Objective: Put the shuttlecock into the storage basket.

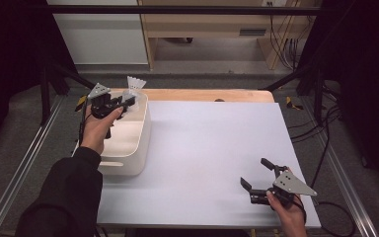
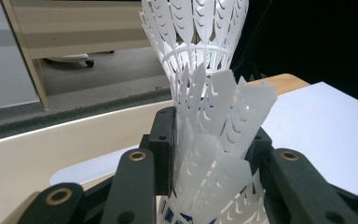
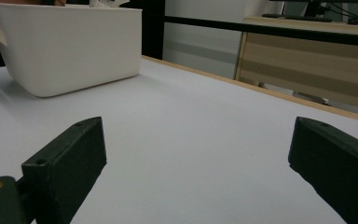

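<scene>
The left gripper (image 2: 212, 186) is clamped on stacked shuttlecocks (image 2: 209, 140) above the white bin (image 1: 139, 148) at far left; release remains. The right gripper (image 1: 257, 177), jaws wide and empty, rests near right.

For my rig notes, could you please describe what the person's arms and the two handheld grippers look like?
Both grippers are black with two blocky black jaws. The left gripper and the right gripper each carry a grey three-cornered plate on top, and brass-coloured bushings show at the jaw pivots. A dark cable trails from the right one. The left arm wears a black long sleeve.
</scene>
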Demonstrator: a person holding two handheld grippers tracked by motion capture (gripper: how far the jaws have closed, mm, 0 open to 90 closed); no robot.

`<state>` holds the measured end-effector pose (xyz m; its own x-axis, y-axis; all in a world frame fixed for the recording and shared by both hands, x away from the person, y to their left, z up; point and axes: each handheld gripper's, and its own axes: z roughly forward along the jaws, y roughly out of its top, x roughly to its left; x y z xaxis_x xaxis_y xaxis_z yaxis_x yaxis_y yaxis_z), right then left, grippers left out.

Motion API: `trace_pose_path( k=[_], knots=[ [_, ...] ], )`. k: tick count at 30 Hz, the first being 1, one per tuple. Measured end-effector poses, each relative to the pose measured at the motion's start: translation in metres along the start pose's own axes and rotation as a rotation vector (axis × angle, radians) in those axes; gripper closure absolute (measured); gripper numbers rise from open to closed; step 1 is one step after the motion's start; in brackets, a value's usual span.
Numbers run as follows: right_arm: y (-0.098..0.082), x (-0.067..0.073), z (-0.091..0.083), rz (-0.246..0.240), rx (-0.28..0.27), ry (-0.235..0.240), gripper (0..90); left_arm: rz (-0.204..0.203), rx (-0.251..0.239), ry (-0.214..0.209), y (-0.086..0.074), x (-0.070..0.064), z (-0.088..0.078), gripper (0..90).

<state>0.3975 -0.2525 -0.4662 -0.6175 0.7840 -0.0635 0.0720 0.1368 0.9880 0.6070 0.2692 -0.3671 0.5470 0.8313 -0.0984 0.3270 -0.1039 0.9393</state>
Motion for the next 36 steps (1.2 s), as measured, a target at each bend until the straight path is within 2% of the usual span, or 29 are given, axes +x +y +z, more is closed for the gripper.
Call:
trace_pose_path(
  k=[12,18,25,31,36],
  knots=[
    [0.0,0.0,0.0,0.0,0.003,-0.001,4.3,0.024,0.032,-0.016,-0.004,-0.001,-0.009,64.5],
    [0.0,0.0,0.0,-0.002,-0.001,-0.001,4.3,0.025,0.041,-0.02,-0.008,-0.001,-0.009,64.5],
    [0.0,0.0,0.0,-0.001,0.002,-0.001,4.4,0.037,0.074,-0.019,-0.011,-0.002,-0.006,64.5],
    [-0.001,0.0,0.001,-0.006,0.007,0.001,4.4,0.026,0.084,-0.022,-0.013,0.001,-0.002,64.5],
    [-0.001,0.0,0.002,-0.006,0.007,0.004,4.4,0.021,0.096,-0.008,-0.013,0.002,-0.001,64.5]
  ],
)
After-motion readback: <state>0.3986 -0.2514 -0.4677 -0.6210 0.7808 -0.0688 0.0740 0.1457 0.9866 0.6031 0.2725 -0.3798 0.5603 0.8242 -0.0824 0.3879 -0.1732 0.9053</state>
